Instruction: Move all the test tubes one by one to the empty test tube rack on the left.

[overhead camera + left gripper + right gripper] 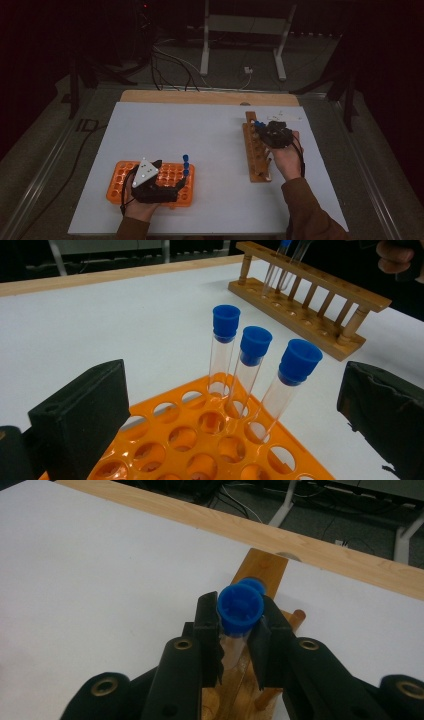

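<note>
1. The right gripper [239,645] pinches a blue-capped tube [241,611] between its fingers, just under the cap, above the far end of the wooden rack [256,150] on the right of the desk [210,150].
2. Another capped tube already stands in that rack just beyond it.
3. The left gripper [235,405] rests over the orange rack [210,440], fingers spread and holding nothing; three capped tubes [248,365] stand just ahead of it.
4. The step looks like seating the held tube in the wooden rack.
5. Next, the tube likely needs lining up over a free hole, lowering straight, then releasing.
</note>
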The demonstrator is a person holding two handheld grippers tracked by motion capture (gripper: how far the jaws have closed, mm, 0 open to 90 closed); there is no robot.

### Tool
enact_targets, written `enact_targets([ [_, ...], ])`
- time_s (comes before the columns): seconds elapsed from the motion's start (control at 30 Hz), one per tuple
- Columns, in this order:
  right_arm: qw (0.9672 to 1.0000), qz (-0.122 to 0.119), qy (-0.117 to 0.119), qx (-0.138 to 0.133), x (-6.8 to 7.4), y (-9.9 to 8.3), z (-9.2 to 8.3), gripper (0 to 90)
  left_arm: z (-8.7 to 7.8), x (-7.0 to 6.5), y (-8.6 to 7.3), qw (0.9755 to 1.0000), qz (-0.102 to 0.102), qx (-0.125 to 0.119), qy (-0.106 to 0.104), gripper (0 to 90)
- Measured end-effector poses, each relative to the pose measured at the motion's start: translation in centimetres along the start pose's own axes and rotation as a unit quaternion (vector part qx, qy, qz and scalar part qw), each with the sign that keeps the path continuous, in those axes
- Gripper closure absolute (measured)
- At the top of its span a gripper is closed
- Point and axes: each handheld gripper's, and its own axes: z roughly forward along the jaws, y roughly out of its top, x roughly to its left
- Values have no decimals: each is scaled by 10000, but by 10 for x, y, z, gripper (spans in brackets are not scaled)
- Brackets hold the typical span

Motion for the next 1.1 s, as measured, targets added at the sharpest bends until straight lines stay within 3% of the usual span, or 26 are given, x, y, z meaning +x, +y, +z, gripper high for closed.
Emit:
enact_targets([
  [0.67, 9996, -76, 211, -158, 0, 23, -29, 766, -3, -7, 6, 9999, 78, -93, -1, 10],
  [0.8, 9994, -167, 247, -169, 6, 25, -33, 765, -6, -11, 12, 9998, 145, -163, -13, 10],
  [1.1, 9976, -295, 588, -210, 23, 28, -42, 765, -3, -27, 27, 9991, 290, -275, -105, 13],
])
